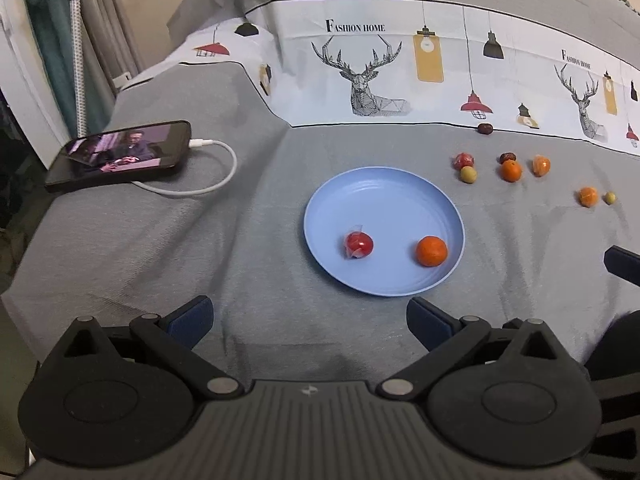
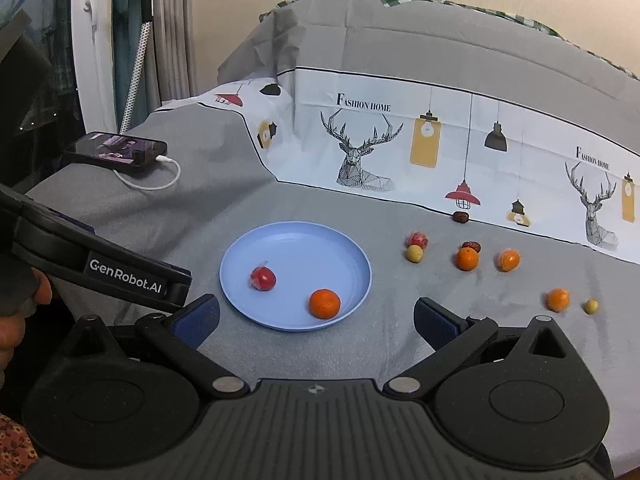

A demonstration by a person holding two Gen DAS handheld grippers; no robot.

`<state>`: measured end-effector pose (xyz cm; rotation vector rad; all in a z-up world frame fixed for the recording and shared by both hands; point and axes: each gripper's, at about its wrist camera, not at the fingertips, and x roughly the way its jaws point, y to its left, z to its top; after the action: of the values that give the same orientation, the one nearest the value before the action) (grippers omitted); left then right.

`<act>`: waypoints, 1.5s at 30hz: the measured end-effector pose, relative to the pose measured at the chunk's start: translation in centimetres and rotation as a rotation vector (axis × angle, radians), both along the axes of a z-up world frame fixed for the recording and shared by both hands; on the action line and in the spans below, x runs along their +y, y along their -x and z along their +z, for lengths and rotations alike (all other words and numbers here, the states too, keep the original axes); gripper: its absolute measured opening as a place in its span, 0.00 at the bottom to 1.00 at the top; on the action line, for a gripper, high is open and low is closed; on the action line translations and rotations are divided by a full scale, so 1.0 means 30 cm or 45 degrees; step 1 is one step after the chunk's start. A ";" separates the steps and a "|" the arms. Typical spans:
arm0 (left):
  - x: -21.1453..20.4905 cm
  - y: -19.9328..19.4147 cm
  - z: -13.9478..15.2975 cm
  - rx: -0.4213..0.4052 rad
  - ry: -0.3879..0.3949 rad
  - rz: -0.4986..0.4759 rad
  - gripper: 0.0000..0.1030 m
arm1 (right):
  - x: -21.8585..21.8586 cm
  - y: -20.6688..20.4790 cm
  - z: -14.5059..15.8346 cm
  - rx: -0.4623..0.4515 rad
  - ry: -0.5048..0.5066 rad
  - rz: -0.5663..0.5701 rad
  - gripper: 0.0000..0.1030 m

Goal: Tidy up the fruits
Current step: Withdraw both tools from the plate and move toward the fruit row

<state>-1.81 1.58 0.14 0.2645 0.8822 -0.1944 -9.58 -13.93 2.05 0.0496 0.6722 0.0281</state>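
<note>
A light blue plate [image 1: 384, 192] [image 2: 296, 252] lies on the grey bedcover. In it sit a wrapped red fruit [image 1: 359, 244] [image 2: 263, 278] and an orange [image 1: 431, 251] [image 2: 324, 303]. Right of the plate, several small fruits lie loose: oranges [image 1: 511, 170] [image 2: 467, 259], a green-yellow one [image 1: 467, 175] [image 2: 414, 254], another wrapped red one [image 1: 463, 160] [image 2: 417, 239] and dark dates [image 1: 485, 128] [image 2: 460, 217]. My left gripper [image 1: 310, 320] hangs open and empty short of the plate's near rim. My right gripper [image 2: 316, 320] is also open and empty, just in front of the plate.
A phone [image 1: 120, 154] [image 2: 116, 151] with a white charging cable [image 1: 208, 184] [image 2: 156, 184] lies at the bed's left side. A deer-print sheet [image 1: 400, 76] [image 2: 400, 148] rises behind the fruits. The left gripper's body [image 2: 100, 264] and a hand [image 2: 24, 304] fill the right wrist view's left edge.
</note>
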 end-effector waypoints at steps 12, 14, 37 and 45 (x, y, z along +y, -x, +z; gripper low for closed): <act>0.021 0.022 0.010 -0.008 0.068 -0.026 1.00 | 0.002 0.011 0.002 -0.002 0.003 0.002 0.99; 0.020 0.021 0.011 -0.009 0.069 -0.026 1.00 | 0.000 0.009 0.001 0.006 0.000 -0.002 0.99; 0.021 -0.004 -0.007 0.025 0.067 -0.011 1.00 | -0.014 -0.015 -0.035 0.054 -0.035 -0.040 0.99; 0.008 -0.031 -0.016 0.043 0.049 -0.002 1.00 | -0.031 -0.024 -0.054 0.058 -0.059 -0.072 0.99</act>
<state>-0.89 1.83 -0.34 0.2265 0.9109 -0.2180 -8.86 -14.87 0.43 0.1141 0.7152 -0.0117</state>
